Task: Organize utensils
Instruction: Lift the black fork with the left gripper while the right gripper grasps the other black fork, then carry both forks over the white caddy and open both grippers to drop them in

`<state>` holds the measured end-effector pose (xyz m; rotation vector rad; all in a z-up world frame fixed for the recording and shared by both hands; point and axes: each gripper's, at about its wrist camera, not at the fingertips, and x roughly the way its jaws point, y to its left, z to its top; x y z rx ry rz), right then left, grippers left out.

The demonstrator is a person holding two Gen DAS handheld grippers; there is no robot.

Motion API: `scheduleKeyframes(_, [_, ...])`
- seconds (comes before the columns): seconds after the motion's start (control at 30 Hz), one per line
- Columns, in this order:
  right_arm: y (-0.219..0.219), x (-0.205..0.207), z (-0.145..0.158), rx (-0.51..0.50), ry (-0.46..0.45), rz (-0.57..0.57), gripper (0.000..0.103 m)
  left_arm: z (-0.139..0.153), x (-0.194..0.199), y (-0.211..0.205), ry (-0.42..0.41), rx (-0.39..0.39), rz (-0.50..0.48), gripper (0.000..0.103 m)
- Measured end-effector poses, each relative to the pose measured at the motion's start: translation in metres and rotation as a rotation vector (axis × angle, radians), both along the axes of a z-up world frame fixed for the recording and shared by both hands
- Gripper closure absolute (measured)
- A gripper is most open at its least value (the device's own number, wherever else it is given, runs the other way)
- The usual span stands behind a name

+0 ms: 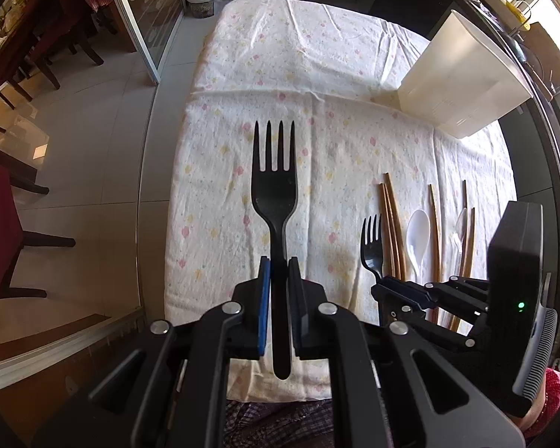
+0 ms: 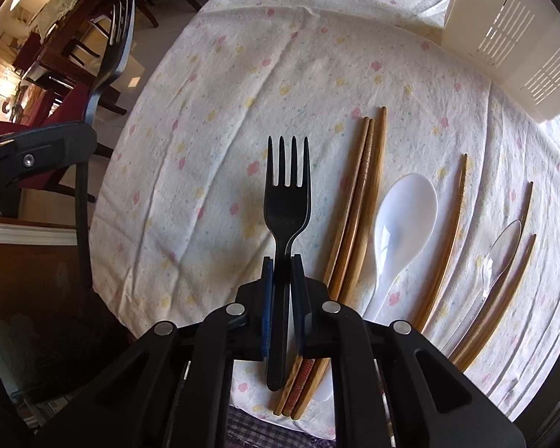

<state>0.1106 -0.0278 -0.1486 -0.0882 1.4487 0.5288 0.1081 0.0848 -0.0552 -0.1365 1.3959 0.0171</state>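
My left gripper [image 1: 279, 261] is shut on the handle of a black plastic fork [image 1: 274, 186], held above the flowered tablecloth [image 1: 298, 56]. My right gripper [image 2: 283, 261] is shut on a second black fork [image 2: 288, 194]; this gripper [image 1: 382, 283] and its fork [image 1: 372, 242] also show in the left wrist view. The left-held fork shows at the upper left of the right wrist view [image 2: 117, 44]. On the cloth lie wooden chopsticks [image 2: 358, 201], a white spoon [image 2: 403, 216] and a clear spoon [image 2: 502, 257].
A white slotted plastic utensil holder [image 2: 519, 37] stands at the back right of the table and shows in the left wrist view [image 1: 463, 78]. Chairs [image 1: 3, 224] and a tiled floor lie to the left. A bin [image 1: 202, 0] stands beyond the table's far end.
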Motion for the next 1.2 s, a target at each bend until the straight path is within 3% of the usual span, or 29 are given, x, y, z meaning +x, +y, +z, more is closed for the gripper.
scheduleKeyframes(0.17, [-0.042, -0.006, 0.031, 0.186, -0.080, -0.085, 0.093, 0.015, 0.007, -0.011, -0.045, -0.015, -0.020, 0.094])
scheduleKeyframes(0.33, [-0.099, -0.014, 0.074, 0.378, -0.213, -0.190, 0.093, 0.054, 0.022, -0.039, -0.151, -0.058, -0.071, 0.094])
scheduleKeyframes(0.57, [-0.167, -0.021, 0.131, 0.488, -0.430, -0.315, 0.093, 0.137, 0.058, -0.094, -0.450, -0.140, -0.154, 0.094])
scheduleKeyframes(0.77, [-0.206, -0.012, 0.153, 0.540, -0.504, -0.382, 0.093, 0.173, 0.099, -0.138, -0.721, -0.147, -0.208, 0.094])
scheduleKeyframes(0.93, [-0.241, -0.010, 0.159, 0.575, -0.531, -0.420, 0.093, 0.158, 0.131, -0.172, -0.873, -0.094, -0.269, 0.094])
scheduleKeyframes(1.2, [-0.260, -0.002, 0.175, 0.584, -0.603, -0.459, 0.093, 0.096, 0.161, -0.181, -0.887, -0.079, -0.258, 0.094])
